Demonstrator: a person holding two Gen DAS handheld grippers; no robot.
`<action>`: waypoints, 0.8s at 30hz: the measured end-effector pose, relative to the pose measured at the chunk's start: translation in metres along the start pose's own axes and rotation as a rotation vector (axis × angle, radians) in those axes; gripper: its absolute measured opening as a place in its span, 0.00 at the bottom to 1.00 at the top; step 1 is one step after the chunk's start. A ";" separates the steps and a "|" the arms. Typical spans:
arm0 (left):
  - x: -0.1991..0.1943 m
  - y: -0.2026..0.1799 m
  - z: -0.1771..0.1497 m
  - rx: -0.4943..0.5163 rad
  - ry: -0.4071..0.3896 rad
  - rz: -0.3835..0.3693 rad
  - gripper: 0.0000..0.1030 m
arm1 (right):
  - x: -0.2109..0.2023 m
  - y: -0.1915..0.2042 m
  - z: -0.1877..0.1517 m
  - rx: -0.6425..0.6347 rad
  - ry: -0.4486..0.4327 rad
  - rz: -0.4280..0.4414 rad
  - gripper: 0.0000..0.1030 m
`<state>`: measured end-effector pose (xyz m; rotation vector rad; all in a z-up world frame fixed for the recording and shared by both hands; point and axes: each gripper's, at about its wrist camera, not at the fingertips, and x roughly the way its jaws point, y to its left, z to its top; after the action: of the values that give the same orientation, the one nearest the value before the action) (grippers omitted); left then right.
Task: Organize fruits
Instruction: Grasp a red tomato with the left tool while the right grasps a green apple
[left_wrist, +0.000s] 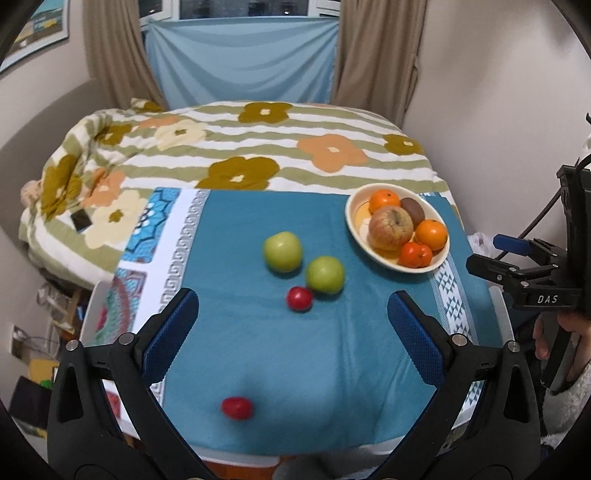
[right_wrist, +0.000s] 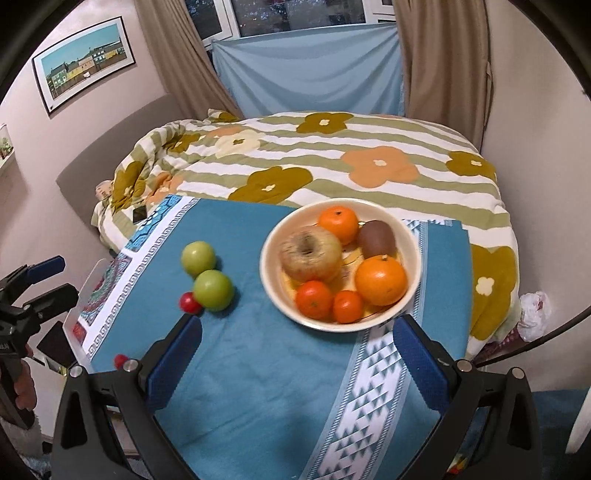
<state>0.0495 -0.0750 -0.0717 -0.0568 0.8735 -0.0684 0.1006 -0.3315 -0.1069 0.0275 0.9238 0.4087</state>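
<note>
A cream bowl (left_wrist: 354, 225) (right_wrist: 267, 273) on the blue cloth holds a large apple (right_wrist: 310, 254), several oranges (right_wrist: 380, 280) and a kiwi (right_wrist: 376, 238). Two green apples (left_wrist: 282, 252) (left_wrist: 325, 275) lie touching a small red fruit (left_wrist: 300, 298) left of the bowl. Another small red fruit (left_wrist: 237, 407) lies near the cloth's front edge. My left gripper (left_wrist: 291, 317) is open and empty above the cloth, just in front of the loose fruits. My right gripper (right_wrist: 295, 343) is open and empty just in front of the bowl.
The blue cloth (left_wrist: 295, 354) covers a small table in front of a bed with a flowered quilt (left_wrist: 240, 155). A dark phone (left_wrist: 80, 220) lies on the quilt at left. Curtains and a blue sheet hang behind.
</note>
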 end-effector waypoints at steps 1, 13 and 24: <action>-0.002 0.005 -0.003 -0.006 0.001 0.002 1.00 | 0.000 0.004 -0.001 0.001 0.000 0.004 1.00; -0.010 0.060 -0.052 -0.102 0.033 0.035 1.00 | 0.013 0.059 -0.012 -0.063 0.006 0.001 1.00; 0.025 0.067 -0.096 -0.254 0.107 0.143 1.00 | 0.069 0.079 -0.007 -0.165 0.055 0.109 1.00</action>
<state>-0.0062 -0.0126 -0.1573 -0.2296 0.9874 0.1750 0.1055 -0.2353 -0.1488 -0.0842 0.9425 0.5886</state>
